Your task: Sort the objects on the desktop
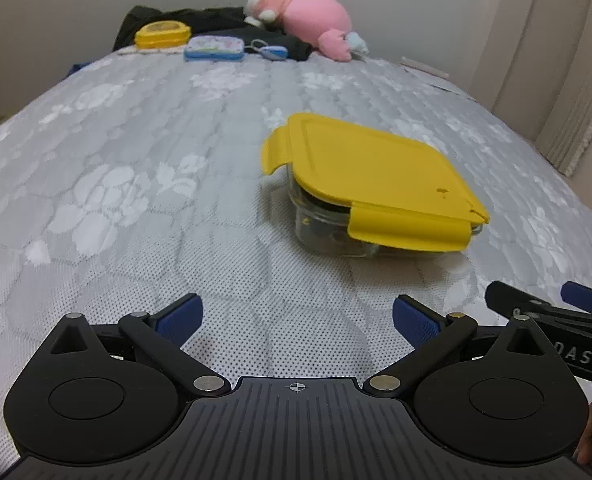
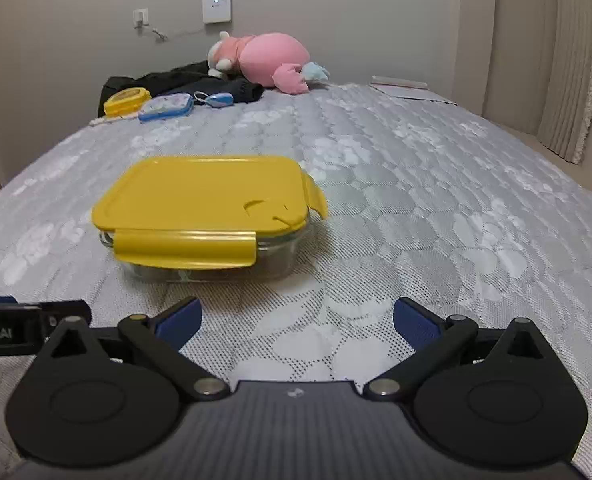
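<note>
I held my left gripper [image 1: 297,320] low over the grey flowered mattress [image 1: 136,184], its blue pads [image 1: 180,318] spread wide with nothing between them. My right gripper [image 2: 297,320] stood likewise, fully spread and empty, just beside the left. The glass box [image 2: 208,258] with the yellow lid [image 2: 200,192] sat on the mattress ahead of both tools, apart from them; its front clasp was down and a side clasp flared outward. At the far end lay a small yellow box [image 2: 126,100], a blue tin [image 2: 166,107], keys [image 2: 215,99], dark clothing [image 2: 184,80] and a pink plush toy [image 2: 264,60].
</note>
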Demonstrator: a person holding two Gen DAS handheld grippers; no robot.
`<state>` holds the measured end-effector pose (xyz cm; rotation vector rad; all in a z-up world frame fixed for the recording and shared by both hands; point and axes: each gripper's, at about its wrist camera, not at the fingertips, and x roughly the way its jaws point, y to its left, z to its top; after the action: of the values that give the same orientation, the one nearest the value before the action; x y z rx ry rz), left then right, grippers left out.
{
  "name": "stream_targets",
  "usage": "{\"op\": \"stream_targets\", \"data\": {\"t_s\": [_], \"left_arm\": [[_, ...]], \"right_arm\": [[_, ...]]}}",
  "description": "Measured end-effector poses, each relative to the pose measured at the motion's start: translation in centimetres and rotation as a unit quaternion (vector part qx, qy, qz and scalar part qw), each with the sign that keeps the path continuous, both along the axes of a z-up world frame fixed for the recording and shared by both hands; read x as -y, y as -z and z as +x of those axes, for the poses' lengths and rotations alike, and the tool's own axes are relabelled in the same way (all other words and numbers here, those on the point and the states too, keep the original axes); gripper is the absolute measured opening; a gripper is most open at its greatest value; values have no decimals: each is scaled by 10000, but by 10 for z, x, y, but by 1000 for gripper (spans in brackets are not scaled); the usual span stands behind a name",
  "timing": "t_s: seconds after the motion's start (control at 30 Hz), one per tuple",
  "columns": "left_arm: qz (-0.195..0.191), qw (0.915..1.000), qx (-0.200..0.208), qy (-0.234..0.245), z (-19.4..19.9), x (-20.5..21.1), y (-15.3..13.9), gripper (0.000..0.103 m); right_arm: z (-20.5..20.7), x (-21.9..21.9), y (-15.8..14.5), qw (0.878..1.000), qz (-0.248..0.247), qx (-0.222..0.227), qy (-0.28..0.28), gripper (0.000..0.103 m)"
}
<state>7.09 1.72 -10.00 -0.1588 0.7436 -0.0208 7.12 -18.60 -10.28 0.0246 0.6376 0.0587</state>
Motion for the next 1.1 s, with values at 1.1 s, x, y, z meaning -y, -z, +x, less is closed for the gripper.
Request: {"op": "stream_targets", "data": {"t_s": [1.1], "left_arm": [[233,9992,-294,138,11,7,1,103]], "right_arm": [[2,8,-8,9995,222,-185,104,103]]}}
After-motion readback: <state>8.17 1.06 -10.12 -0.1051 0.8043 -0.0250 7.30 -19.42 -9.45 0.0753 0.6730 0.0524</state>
